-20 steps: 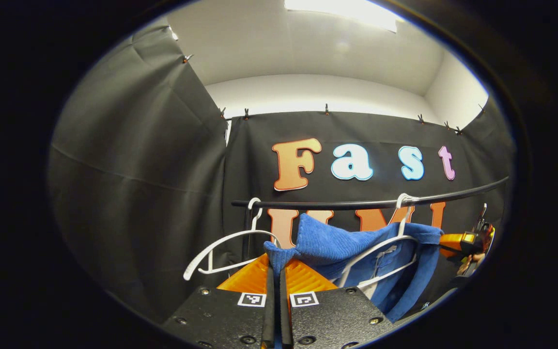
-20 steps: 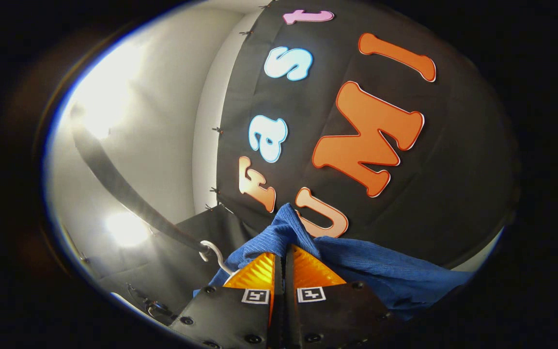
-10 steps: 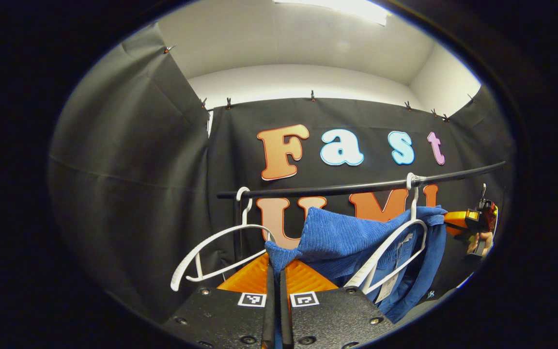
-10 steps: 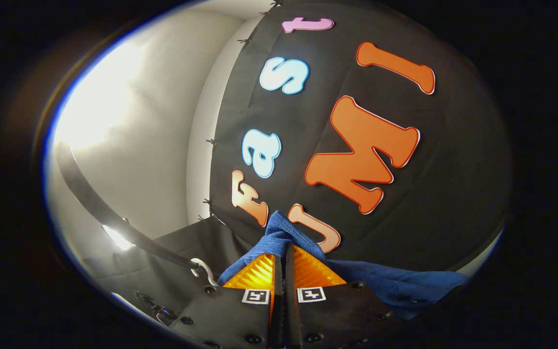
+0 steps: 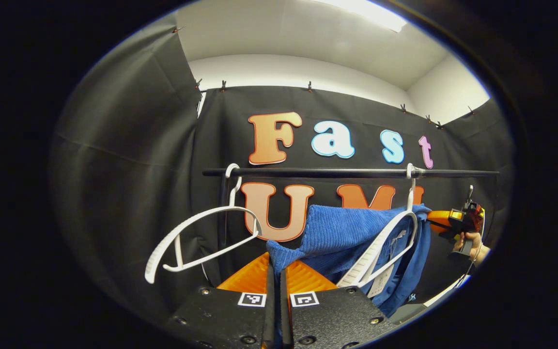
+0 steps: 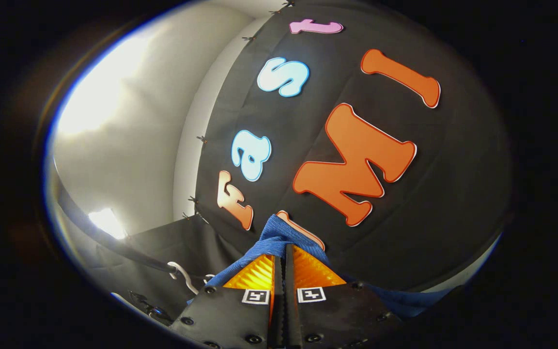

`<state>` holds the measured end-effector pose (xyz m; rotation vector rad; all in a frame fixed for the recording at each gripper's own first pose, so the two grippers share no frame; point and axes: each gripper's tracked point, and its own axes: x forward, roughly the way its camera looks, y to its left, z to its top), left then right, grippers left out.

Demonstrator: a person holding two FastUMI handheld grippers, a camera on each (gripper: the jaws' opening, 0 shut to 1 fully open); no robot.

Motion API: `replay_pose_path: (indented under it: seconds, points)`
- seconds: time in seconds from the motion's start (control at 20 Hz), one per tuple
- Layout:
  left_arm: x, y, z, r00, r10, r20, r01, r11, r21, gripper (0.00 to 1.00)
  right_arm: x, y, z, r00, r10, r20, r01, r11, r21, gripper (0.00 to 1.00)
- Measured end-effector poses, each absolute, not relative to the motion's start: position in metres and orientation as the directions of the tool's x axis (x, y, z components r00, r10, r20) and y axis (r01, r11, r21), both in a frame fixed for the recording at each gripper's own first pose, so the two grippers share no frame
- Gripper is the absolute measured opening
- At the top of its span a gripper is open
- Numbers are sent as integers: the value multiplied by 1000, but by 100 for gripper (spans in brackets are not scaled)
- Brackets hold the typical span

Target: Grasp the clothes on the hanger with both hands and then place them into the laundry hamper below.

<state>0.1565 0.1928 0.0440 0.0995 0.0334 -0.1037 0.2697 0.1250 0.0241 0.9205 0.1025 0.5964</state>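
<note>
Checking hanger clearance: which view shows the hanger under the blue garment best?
Left gripper view: the white hanger shows hook to arm, on the rail, with the blue garment draped over it. Right gripper view catches just its hook.

A black rail (image 5: 347, 172) runs level across the booth, above and beyond the left gripper's jaws, and it carries everything here. Two white hangers hook over it. The bare hanger (image 5: 196, 232) hangs up and to the left of those jaws, tilted, with nothing on it. The second hanger (image 5: 385, 242) hangs up and to their right, with blue clothes (image 5: 347, 232) draped partly over it. In the right gripper view the rail (image 6: 114, 247) curves past to the left of the jaws, a white hook (image 6: 179, 271) on it.
</note>
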Motion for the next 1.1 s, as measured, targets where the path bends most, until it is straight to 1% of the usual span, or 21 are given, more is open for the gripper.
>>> replay_pose_path:
  seconds: [0.2,0.4,0.55,0.8,1.1]
  points:
    - [159,188,25,991,-115,-70,120,990,73,5,278,122,8,848,514,129,-396,455,798,7]
    - [152,194,0,988,-110,-106,114,993,32,5,282,124,-13,856,512,77,-357,475,805,7]
    - [143,191,-22,983,-112,-148,117,993,27,5,290,119,-38,877,481,19,-296,507,809,7]
    - [132,188,-52,974,-103,-204,112,993,32,6,273,109,-67,889,456,-28,-245,528,813,7]
    - [121,181,-73,969,-97,-229,103,995,14,5,244,94,-96,898,429,-101,-193,589,785,7]
